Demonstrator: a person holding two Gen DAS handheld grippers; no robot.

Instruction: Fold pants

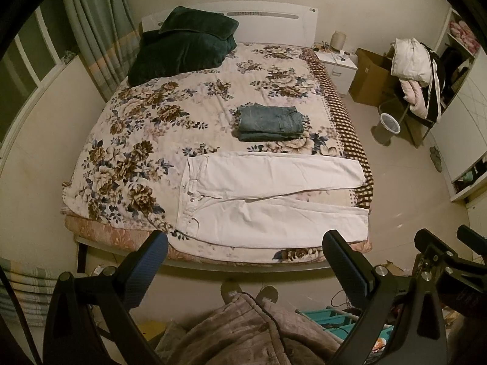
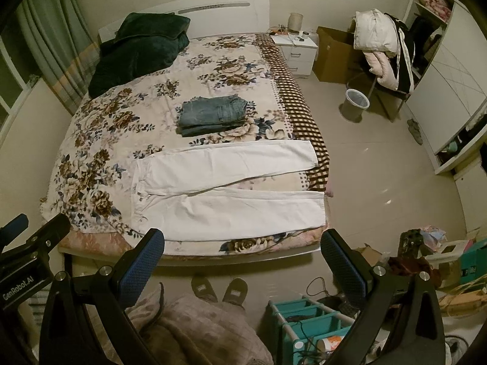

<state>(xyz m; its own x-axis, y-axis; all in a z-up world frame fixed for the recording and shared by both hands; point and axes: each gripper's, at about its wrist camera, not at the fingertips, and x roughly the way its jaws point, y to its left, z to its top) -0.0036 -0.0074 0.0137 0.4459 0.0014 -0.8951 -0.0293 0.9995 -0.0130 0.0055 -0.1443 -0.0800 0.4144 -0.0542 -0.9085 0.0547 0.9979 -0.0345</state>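
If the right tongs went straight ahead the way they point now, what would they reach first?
Most likely the white pants laid flat near the foot of the bed. The right tongs are open with nothing between them and that near edge, though depth is unclear.

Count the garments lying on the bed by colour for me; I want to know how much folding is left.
White pants, spread flat and unfolded near the bed's foot: 1
Blue jeans, already folded in a stack; how many pairs it holds cannot be told: 1 stack
Dark green bedding at the headboard, not a garment: 1 pile
Total garment items: 2, with 1 left to fold.
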